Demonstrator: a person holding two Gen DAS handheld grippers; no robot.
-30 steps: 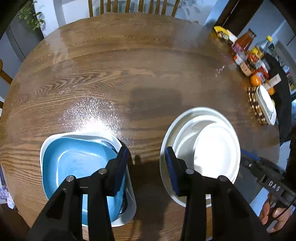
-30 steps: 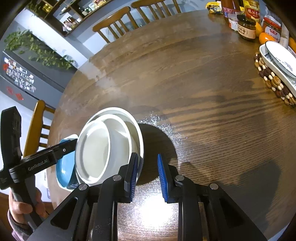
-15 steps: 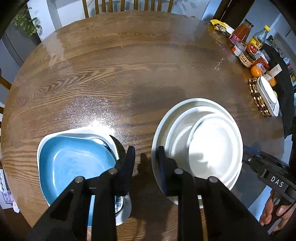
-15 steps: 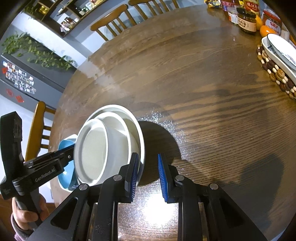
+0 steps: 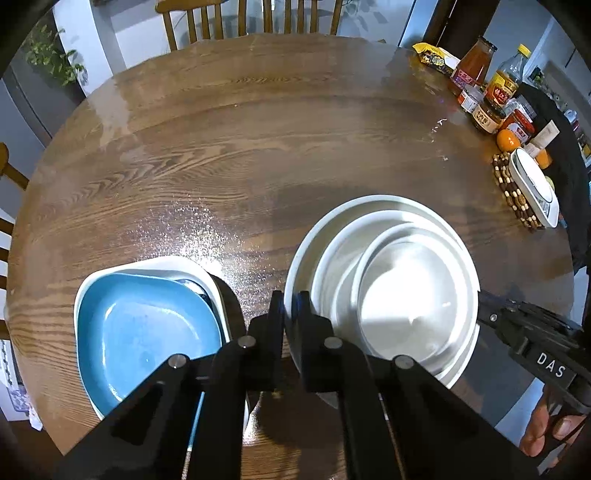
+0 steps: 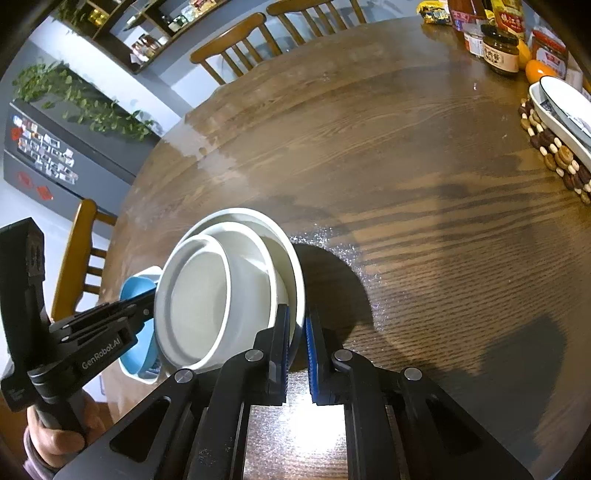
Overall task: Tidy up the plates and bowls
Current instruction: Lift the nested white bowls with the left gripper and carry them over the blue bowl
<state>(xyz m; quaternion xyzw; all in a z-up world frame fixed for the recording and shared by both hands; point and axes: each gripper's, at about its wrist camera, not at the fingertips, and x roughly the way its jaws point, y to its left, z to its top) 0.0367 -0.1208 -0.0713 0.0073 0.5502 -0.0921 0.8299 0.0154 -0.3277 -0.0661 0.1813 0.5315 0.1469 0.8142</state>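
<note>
A stack of nested white bowls (image 5: 384,288) is held above the round wooden table (image 5: 258,147). My left gripper (image 5: 290,310) is shut on the stack's left rim. My right gripper (image 6: 297,332) is shut on the stack's right rim (image 6: 300,295); the stack (image 6: 221,291) tilts toward the left in the right wrist view. A blue square plate (image 5: 147,332) lies in a white square dish (image 5: 166,264) to the left of the stack. It shows partly behind the left gripper in the right wrist view (image 6: 136,291).
Bottles and jars (image 5: 487,96), oranges (image 5: 508,140) and a white dish on a beaded mat (image 5: 532,192) crowd the table's right edge. Wooden chairs (image 5: 251,18) stand at the far side and the left (image 6: 77,258).
My left gripper has closed from open onto the white stack's left rim. The right gripper's jaws narrowed on the right rim. The stack has risen and tilted slightly.
</note>
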